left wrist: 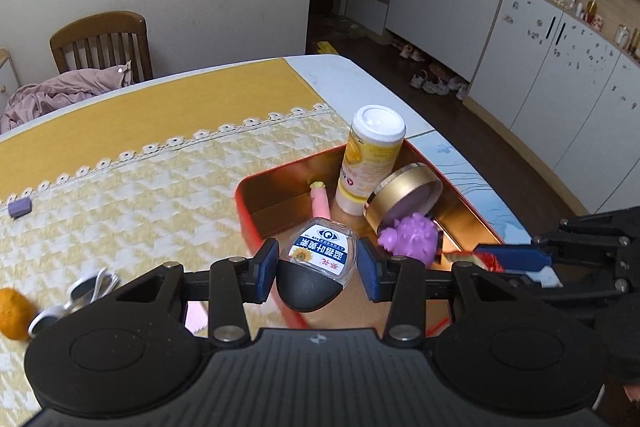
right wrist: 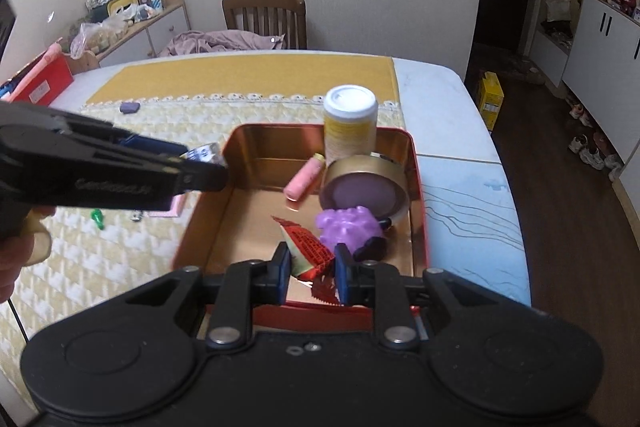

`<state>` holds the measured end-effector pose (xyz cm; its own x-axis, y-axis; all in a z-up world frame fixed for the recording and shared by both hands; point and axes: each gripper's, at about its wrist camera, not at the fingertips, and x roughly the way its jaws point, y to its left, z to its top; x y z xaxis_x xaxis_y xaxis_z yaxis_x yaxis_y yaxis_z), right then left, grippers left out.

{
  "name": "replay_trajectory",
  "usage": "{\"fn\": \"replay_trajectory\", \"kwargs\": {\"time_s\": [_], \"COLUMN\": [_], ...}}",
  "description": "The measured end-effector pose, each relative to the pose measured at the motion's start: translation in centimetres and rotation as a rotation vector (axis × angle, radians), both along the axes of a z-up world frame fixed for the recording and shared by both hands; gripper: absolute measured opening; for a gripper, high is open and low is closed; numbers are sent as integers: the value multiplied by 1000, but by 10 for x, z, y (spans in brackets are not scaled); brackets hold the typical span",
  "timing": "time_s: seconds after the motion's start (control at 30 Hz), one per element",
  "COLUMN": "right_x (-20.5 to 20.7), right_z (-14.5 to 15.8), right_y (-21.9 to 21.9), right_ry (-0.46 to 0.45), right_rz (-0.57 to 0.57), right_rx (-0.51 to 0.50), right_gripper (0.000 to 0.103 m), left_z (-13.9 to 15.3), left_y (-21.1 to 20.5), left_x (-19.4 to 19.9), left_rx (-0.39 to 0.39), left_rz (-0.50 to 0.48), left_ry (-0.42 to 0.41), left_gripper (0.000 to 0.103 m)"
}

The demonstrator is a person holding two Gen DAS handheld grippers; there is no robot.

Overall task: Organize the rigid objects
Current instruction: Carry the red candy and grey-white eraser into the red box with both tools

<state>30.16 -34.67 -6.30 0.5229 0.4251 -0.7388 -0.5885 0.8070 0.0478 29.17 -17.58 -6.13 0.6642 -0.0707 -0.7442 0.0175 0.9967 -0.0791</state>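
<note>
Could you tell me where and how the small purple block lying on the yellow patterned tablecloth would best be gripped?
Probably across its two long flat sides, coming from above. The small purple block lies flat and alone on the yellow patterned tablecloth, so nothing crowds the fingers, and its low flat shape leaves little to pinch from the side.

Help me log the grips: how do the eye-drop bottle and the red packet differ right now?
The eye-drop bottle is rigid and rounded, clear with a black cap, and sits in the left gripper. The red packet is flat, crinkled foil in the right gripper. The bottle needs wider jaws than the packet. Both hang over the red tin.
</note>
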Motion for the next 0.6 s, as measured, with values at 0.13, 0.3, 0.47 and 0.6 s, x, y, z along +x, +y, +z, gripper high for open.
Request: {"fn": "replay_trajectory", "kwargs": {"time_s": [0.13,0.3,0.47,0.6], "right_x": [11,21,30,35], "right_z": [-6,-11,-21,-29], "right_y": [-1,6,16,26], "right_ry": [16,38,70,85], "right_rz": [23,73,111,146], "right_rx": [-3,0,-7,-27], "right_gripper": [21,21,21,21], "left_z": [-10,-24,-39,-45], "left_y": [-7,-10,-13,-16], "left_x": [22,51,72,83], "left_rx": [31,79,119,117], "left_rz": [24,62,73,76], "left_ry": [19,48,75,89], "left_gripper": [41,42,42,42]}}
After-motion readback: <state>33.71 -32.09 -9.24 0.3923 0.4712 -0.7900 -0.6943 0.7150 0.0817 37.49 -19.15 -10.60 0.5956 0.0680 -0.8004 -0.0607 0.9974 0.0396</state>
